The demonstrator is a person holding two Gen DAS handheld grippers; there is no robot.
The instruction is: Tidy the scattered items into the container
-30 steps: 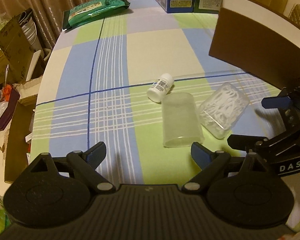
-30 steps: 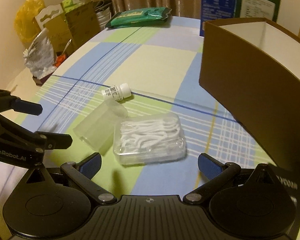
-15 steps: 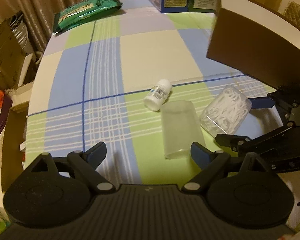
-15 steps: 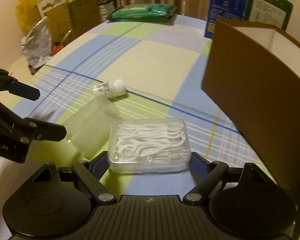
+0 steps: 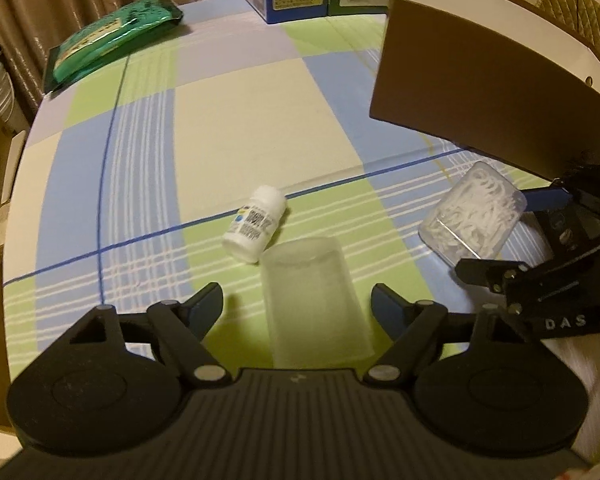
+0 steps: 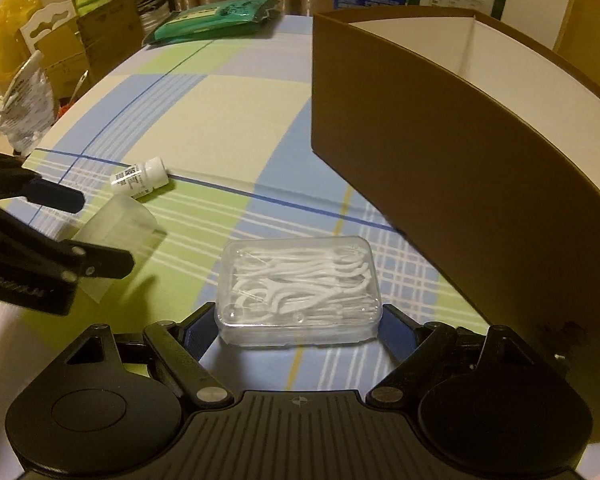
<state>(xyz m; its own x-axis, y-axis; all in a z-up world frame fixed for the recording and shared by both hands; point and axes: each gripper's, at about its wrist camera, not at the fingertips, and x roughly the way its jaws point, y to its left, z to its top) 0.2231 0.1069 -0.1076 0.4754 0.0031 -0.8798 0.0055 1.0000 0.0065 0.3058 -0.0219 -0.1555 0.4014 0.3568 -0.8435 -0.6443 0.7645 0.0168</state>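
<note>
- The left gripper [image 5: 296, 304] is closing around the frosted translucent plastic cup [image 5: 314, 300], which lies on its side between the jaws, untouched, long axis running along the fingers.
- The right gripper [image 6: 296, 320] brackets the clear rectangular box of white floss picks [image 6: 298, 286] crosswise, pads at its short ends; whether they press I cannot tell.
- The tall brown cardboard container [image 6: 440, 152] stands nearer the right gripper, toward the tabletop's right edge.

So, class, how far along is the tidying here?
Done: nothing shows in the visible part of the brown container. In hand: the left gripper is closing around the frosted cup, not yet gripping; the right gripper straddles the floss pick box, contact unclear. Left: both of these, plus the white bottle on the tablecloth.
</note>
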